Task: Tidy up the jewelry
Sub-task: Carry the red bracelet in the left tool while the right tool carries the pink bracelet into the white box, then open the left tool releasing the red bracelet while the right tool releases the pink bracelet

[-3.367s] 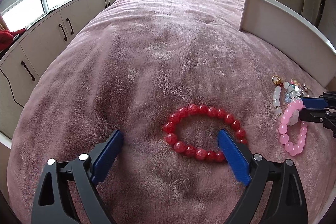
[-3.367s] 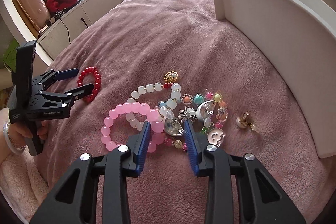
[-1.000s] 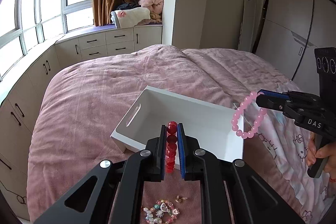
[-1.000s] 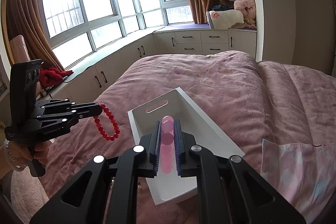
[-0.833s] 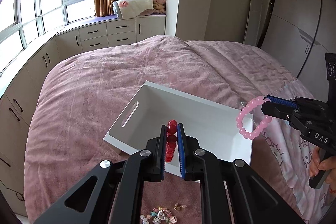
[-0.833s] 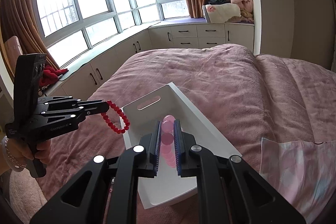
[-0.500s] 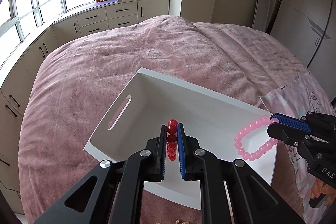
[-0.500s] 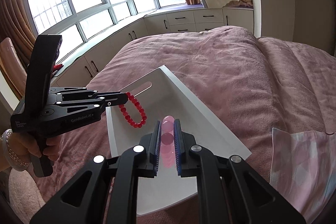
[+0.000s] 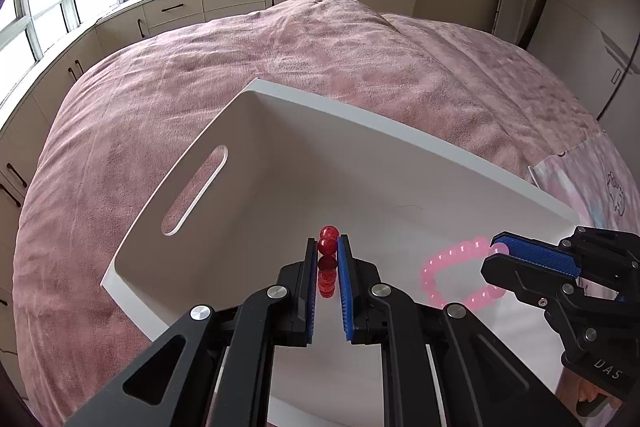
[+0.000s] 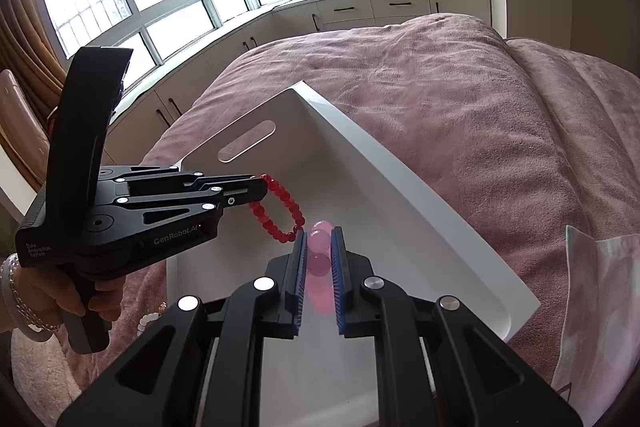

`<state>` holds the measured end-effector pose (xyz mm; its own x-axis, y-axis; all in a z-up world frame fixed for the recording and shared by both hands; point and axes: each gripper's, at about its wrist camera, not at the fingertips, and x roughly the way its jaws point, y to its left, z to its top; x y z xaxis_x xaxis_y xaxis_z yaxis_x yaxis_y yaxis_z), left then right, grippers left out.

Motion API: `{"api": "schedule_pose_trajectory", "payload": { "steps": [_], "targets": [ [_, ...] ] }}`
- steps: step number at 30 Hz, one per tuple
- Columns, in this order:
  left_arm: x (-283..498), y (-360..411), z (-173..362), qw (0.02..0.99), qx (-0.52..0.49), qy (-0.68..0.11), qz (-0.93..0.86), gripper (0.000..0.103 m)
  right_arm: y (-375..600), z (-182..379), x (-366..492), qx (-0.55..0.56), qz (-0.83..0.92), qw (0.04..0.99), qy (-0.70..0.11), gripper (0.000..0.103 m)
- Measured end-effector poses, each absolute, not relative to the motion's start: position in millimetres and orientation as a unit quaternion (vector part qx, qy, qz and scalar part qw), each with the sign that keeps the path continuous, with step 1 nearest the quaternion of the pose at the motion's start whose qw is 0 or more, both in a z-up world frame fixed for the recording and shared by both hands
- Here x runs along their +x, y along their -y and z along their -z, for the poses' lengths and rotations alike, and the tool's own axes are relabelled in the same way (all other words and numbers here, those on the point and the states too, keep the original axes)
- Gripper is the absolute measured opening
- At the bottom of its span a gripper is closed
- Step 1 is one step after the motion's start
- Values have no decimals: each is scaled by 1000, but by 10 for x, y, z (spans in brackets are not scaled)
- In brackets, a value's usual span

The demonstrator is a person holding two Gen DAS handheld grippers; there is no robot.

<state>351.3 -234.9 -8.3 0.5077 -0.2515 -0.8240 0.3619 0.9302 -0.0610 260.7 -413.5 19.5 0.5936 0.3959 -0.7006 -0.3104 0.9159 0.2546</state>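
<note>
A white box [image 9: 188,163] with a slot handle lies on the pink bed. My left gripper [image 9: 327,247] is shut on a red bead bracelet [image 9: 327,269], which hangs over the inside of the box. In the right wrist view the same red bracelet [image 10: 280,213] dangles from the left gripper [image 10: 260,185] above the white box [image 10: 400,171]. My right gripper [image 10: 319,239] is shut on a pink bead bracelet [image 10: 319,267], also over the box. From the left wrist view the pink bracelet [image 9: 452,277] hangs as a loop from the right gripper [image 9: 498,251].
The pink plush blanket [image 9: 160,79] covers the bed around the box. A pale printed pillow [image 10: 600,307] lies to the right of the box. White beads [image 10: 150,319] of other jewellery show on the blanket at the lower left. Cabinets [image 10: 360,11] and windows ring the room.
Both grippers have come down and forward with their bracelets, from above the bed to just over the inside of the white box. The jewellery pile has left the left wrist view.
</note>
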Motion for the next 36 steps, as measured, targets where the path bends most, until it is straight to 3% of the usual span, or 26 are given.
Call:
{"api": "schedule_pose_trajectory", "payload": {
  "steps": [7,13,14,16,18,21,23,29,33,36],
  "targets": [
    [3533,2365,156,865,69,-467,168,16,4138,-116,2652,59,-200,888,-411,14],
    [3511,2332,80,870,65,-461,164,25,4094,-256,2636,52,-200,893,-401,14],
    [3494,2329,44,872,67,-457,164,30,4079,-282,2625,47,-199,893,-400,17],
    [3447,2327,-55,878,75,-443,166,38,4059,-354,2588,41,-196,896,-396,32],
    [3387,2329,-162,883,86,-430,169,39,4033,-446,2532,35,-195,900,-387,37],
    [3268,2316,-333,890,102,-410,172,41,3977,-590,2441,20,-195,905,-378,37],
    [3175,2285,-456,896,105,-396,172,50,3929,-698,2363,9,-196,908,-369,43],
    [2881,2169,-759,908,110,-364,178,52,3724,-1012,2057,-33,-199,919,-339,59],
    [2668,2035,-922,915,101,-351,173,54,3617,-1169,1825,-51,-198,923,-325,62],
    [2481,1844,-1050,925,88,-333,162,65,3553,-1284,1613,-57,-202,927,-310,70]
  ]
}}
